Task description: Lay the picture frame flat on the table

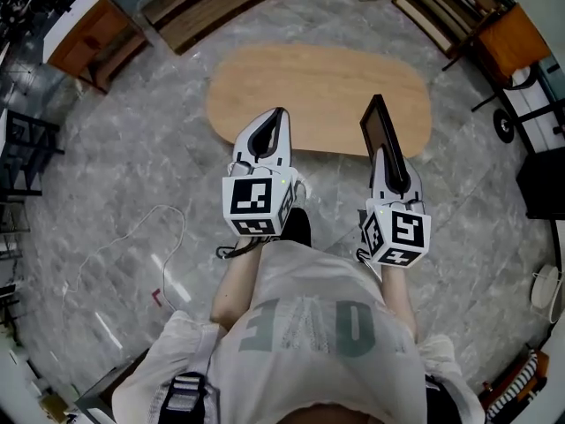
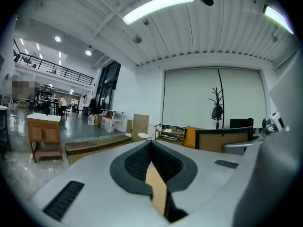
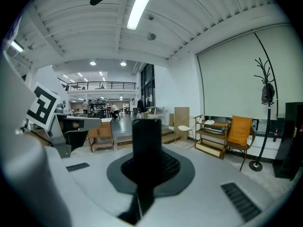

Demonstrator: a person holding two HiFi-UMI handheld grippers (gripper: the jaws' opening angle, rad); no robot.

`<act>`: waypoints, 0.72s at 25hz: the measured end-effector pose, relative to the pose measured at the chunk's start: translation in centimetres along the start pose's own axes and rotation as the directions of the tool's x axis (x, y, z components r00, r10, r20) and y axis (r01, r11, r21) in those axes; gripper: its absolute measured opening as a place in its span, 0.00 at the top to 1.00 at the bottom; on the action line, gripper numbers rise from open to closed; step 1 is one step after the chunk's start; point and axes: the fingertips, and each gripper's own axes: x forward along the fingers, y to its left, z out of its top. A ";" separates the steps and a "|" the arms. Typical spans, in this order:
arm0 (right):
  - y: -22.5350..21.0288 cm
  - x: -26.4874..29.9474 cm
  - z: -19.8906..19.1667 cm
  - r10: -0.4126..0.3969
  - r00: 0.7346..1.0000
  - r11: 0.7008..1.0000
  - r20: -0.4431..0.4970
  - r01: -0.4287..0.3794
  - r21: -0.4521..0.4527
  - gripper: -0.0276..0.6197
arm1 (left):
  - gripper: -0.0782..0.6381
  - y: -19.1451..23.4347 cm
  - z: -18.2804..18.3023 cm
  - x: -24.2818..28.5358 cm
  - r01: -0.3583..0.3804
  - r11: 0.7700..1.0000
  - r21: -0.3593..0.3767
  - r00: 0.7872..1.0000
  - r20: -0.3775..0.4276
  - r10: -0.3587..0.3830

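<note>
Bright ceiling strip light (image 2: 156, 6); fisheye warp, dark corners.

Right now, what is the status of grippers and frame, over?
Left gripper shut, empty. Right gripper shut on picture frame. Frame upright over table near edge, not flat. Nothing seen in the way.

picture frame (image 1: 378, 124): lower end hidden between right gripper (image 1: 382, 153) jaws | frame face: edge-on, unreadable

place: open hall | cues: marble floor (image 1: 106, 175), mezzanine railing (image 2: 52, 70), strip light (image 2: 156, 6)
</note>
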 end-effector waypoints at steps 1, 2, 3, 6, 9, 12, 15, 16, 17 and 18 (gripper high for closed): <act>0.2 1.2 0.4 0.000 1.000 1.000 -0.003 0.000 0.007 0.93 | 0.88 0.7 0.3 1.0 0.004 1.000 -0.005 1.000 -0.001 -0.005; 0.4 2.3 0.8 0.000 1.000 1.000 -0.007 0.000 0.014 0.93 | 0.88 1.5 0.6 1.9 0.009 1.000 -0.013 1.000 0.000 -0.009; 0.6 3.5 1.3 0.001 1.000 1.000 -0.012 0.000 0.022 0.93 | 0.88 2.3 0.9 2.9 0.014 1.000 -0.025 1.000 0.000 -0.014; 1.1 6.8 2.7 -0.001 1.000 0.999 -0.013 0.001 0.053 0.93 | 0.88 4.4 1.6 5.7 0.035 0.998 -0.059 0.999 0.000 -0.035; 1.5 9.3 4.0 -0.009 1.000 0.997 0.002 0.009 0.074 0.93 | 0.88 5.8 1.9 8.4 0.068 0.996 -0.061 0.998 -0.009 -0.068; 1.2 11.1 5.1 -0.030 0.999 0.996 0.014 0.028 0.088 0.93 | 0.88 6.5 2.0 10.9 0.101 0.994 -0.053 0.995 -0.024 -0.102; -0.1 12.1 5.9 -0.052 0.998 0.992 0.027 0.049 0.114 0.93 | 0.88 5.8 2.3 13.1 0.129 0.991 -0.043 0.991 -0.030 -0.130; -0.7 12.3 6.1 -0.056 0.998 0.991 0.031 0.052 0.124 0.93 | 0.88 5.5 2.4 13.6 0.133 0.990 -0.040 0.990 -0.031 -0.135; -1.2 12.5 6.2 -0.059 0.998 0.990 0.034 0.054 0.132 0.93 | 0.88 5.2 2.4 14.1 0.136 0.990 -0.038 0.990 -0.035 -0.137; -1.8 12.6 6.2 -0.061 0.997 0.989 0.036 0.056 0.139 0.93 | 0.88 4.9 2.3 14.6 0.137 0.990 -0.038 0.990 -0.040 -0.138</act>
